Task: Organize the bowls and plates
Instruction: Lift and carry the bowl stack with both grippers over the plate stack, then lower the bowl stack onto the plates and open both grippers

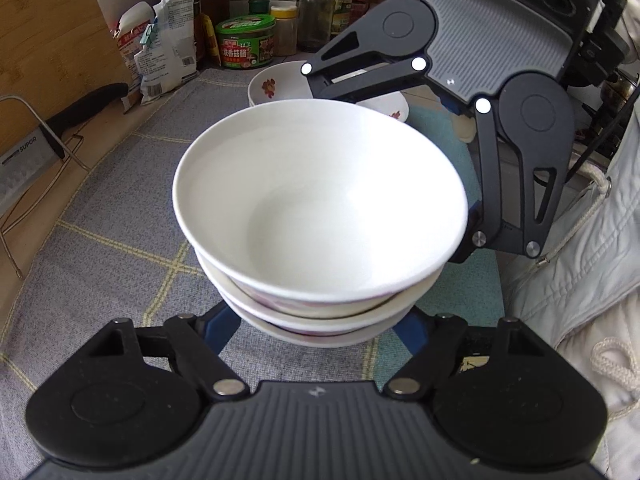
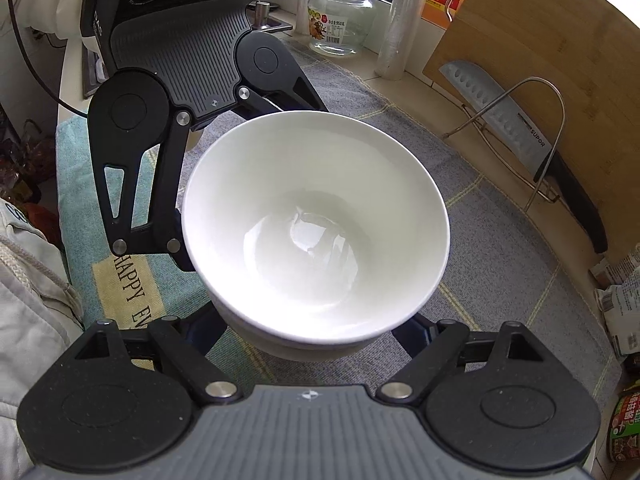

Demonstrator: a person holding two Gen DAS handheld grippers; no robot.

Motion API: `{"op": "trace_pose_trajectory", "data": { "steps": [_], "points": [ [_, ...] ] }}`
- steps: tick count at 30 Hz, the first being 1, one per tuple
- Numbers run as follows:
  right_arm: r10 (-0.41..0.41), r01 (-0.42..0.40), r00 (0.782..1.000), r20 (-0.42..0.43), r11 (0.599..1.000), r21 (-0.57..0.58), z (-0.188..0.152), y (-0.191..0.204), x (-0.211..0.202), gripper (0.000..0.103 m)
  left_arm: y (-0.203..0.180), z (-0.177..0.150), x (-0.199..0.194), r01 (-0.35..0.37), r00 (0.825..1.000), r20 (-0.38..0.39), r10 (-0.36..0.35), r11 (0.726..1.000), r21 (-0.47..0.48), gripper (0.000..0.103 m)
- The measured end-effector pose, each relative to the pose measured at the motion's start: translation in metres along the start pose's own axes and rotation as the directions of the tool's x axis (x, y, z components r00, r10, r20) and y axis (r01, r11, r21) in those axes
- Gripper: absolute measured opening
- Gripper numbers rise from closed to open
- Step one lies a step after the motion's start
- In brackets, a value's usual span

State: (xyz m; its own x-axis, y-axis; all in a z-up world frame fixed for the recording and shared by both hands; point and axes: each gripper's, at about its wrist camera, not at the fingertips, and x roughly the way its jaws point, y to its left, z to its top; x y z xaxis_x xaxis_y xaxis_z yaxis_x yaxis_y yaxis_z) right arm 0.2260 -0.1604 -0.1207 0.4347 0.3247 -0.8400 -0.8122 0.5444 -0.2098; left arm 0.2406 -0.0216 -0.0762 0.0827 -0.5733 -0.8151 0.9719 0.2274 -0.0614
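The left hand-held gripper (image 1: 320,320) is pointing steeply downward, its two blue fingers (image 1: 222,326) reaching up from the bottom of its own view and spreading to either side of a stack of bowls (image 1: 320,200), pressing against the lowest part of the stack. The right hand-held gripper (image 2: 316,332) is tilting down at much the same angle, its fingers (image 2: 204,330) likewise bracketing the stack from the opposite side. In each wrist view the other gripper is showing across the stack, facing inward. A pale sleeve (image 1: 580,280) is hanging beside the right gripper.
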Motion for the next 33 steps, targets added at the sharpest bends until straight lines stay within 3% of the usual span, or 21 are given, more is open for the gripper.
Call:
{"op": "trace_pose_trajectory", "data": {
  "steps": [5,14,25,33],
  "points": [
    [-0.011,0.012,1.0,0.02,1.0,-0.009,-0.013,-0.001,-0.019,0.091,-0.013,0.014,0.005,-0.016,1.0,-0.016,0.017,1.0,0.013,0.081],
    [-0.066,0.065,0.997,0.041,0.998,0.021,-0.049,-0.025,-0.055,0.091,-0.024,0.075,0.013,-0.027,1.0,-0.013,0.028,0.997,0.075,0.081],
    [-0.162,0.16,0.986,0.022,0.984,0.074,-0.094,-0.06,-0.088,0.091,-0.02,0.138,0.053,-0.019,1.0,0.022,0.015,0.985,0.171,0.081],
    [-0.197,0.195,0.98,0.004,0.976,0.091,-0.115,-0.084,-0.092,0.091,-0.017,0.162,0.084,-0.01,1.0,0.026,0.005,0.982,0.191,0.081]
  ]
}}
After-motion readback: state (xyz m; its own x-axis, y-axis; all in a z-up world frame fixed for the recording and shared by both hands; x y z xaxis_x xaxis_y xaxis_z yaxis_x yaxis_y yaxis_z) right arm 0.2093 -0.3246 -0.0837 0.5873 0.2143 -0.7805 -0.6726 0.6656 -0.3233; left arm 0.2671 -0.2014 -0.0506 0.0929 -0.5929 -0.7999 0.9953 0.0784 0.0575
